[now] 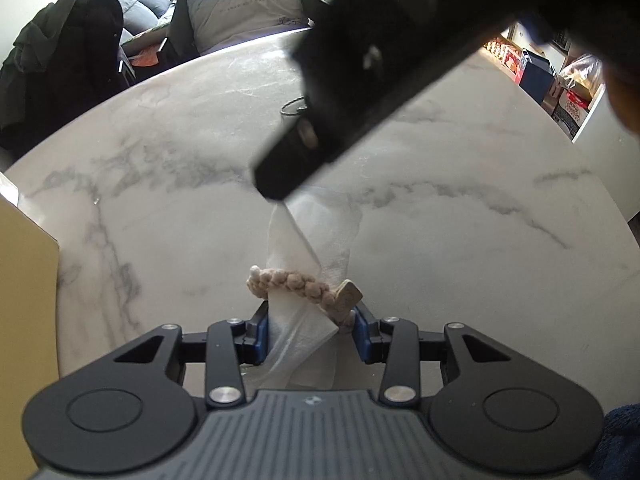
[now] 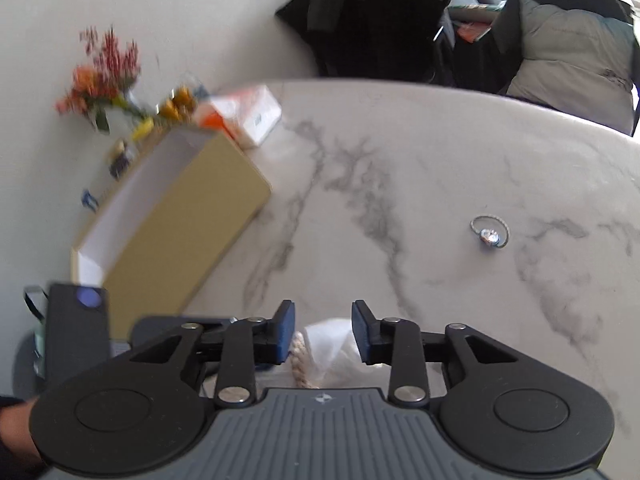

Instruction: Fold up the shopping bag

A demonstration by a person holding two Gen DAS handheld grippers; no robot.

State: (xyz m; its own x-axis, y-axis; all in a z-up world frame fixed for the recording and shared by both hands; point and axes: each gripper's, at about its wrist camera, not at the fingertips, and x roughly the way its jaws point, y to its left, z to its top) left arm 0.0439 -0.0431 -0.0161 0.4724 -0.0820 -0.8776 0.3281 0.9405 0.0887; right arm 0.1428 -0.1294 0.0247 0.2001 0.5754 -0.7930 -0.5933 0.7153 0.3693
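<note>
White marble with grey veins forms the table (image 1: 160,208), its far edge backed by chairs hung with dark coats.

From the left wrist, one white shopping bag (image 1: 316,236), rolled into a strip, is seen near the table's near edge, ringed by one beaded band (image 1: 298,282). The left gripper (image 1: 310,338) is pinched on the bag's lower end, which is cut off behind the gripper body. The right gripper (image 1: 280,178) is blurred and dark above the bag's upper end; its fingertips cannot be made out here.

From the right wrist, the right gripper (image 2: 324,332) is shown slightly parted, nothing pressed between the pads; the bag (image 2: 334,348) lies mostly hidden below. One open yellow box (image 2: 180,220) with a white, seemingly bare interior is seen at the left edge beside blurred flowers (image 2: 104,76). One small ring (image 2: 490,236) lies well apart.
</note>
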